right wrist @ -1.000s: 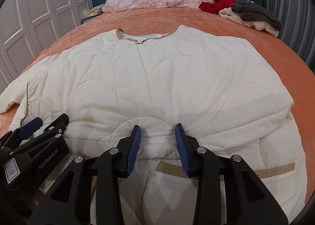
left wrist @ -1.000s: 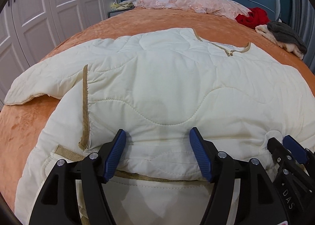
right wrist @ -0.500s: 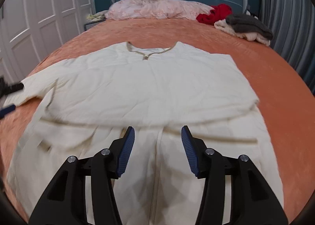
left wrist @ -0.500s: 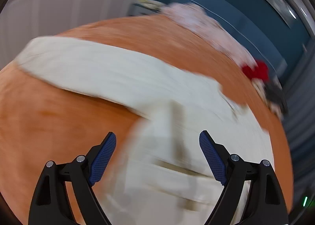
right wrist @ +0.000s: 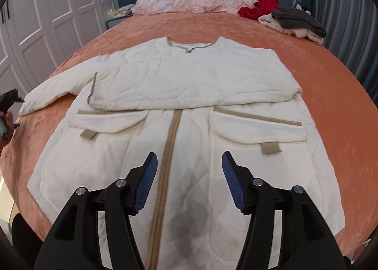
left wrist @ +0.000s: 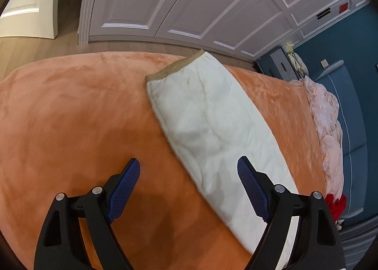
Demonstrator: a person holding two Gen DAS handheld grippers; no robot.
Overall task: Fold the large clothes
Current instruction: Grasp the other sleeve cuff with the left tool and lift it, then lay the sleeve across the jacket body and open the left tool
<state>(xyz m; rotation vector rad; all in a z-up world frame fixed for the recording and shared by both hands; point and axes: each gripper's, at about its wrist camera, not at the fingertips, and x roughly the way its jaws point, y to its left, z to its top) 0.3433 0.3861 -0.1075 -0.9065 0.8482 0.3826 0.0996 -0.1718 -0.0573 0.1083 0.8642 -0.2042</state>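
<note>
Sleeve (left wrist: 212, 123) runs from its cuff towards the left claw (left wrist: 189, 185), jaws apart over it, nothing gripped. Right claw (right wrist: 187, 177), just been opening, empty, hangs over the jacket (right wrist: 189, 95) hem.

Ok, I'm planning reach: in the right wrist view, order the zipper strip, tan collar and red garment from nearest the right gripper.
1. zipper strip, just beyond the right gripper, slightly left.
2. tan collar, mid-bed.
3. red garment, far right by the headboard.
</note>
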